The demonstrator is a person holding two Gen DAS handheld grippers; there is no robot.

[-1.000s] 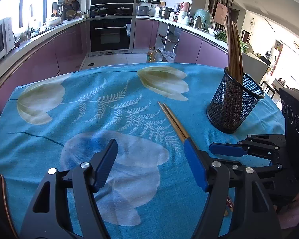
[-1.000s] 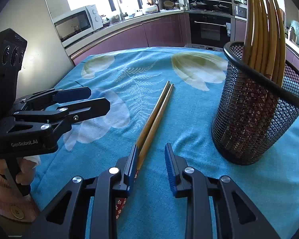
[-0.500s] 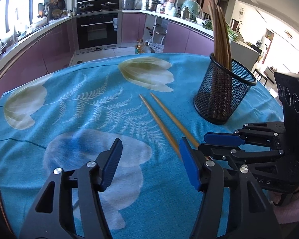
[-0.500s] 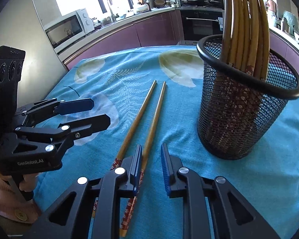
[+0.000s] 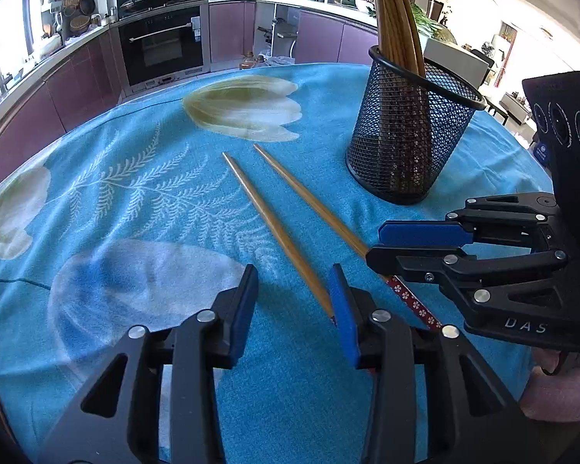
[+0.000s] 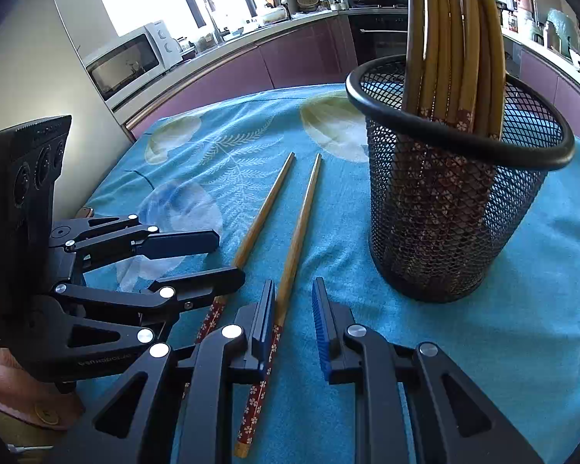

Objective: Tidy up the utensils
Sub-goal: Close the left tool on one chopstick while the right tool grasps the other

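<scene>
Two wooden chopsticks with red flowered ends lie side by side on the blue tablecloth, one (image 5: 274, 228) to the left of the other (image 5: 309, 201); they also show in the right wrist view (image 6: 261, 216) (image 6: 299, 232). A black mesh holder (image 5: 406, 135) (image 6: 444, 208) stands upright to their right with several chopsticks in it. My left gripper (image 5: 294, 309) is open and empty, its right finger beside the left chopstick's red end. My right gripper (image 6: 292, 321) is open and empty, its left finger next to the right chopstick.
The round table (image 5: 96, 193) wears a blue cloth with flower prints. Kitchen counters, an oven (image 5: 162, 46) and a microwave (image 6: 131, 62) stand beyond it. The table's edge lies close behind the holder.
The chopsticks, together before, now lie spread apart. Both grippers have moved forward along the chopsticks towards the holder. The left gripper's jaws are narrower than before.
</scene>
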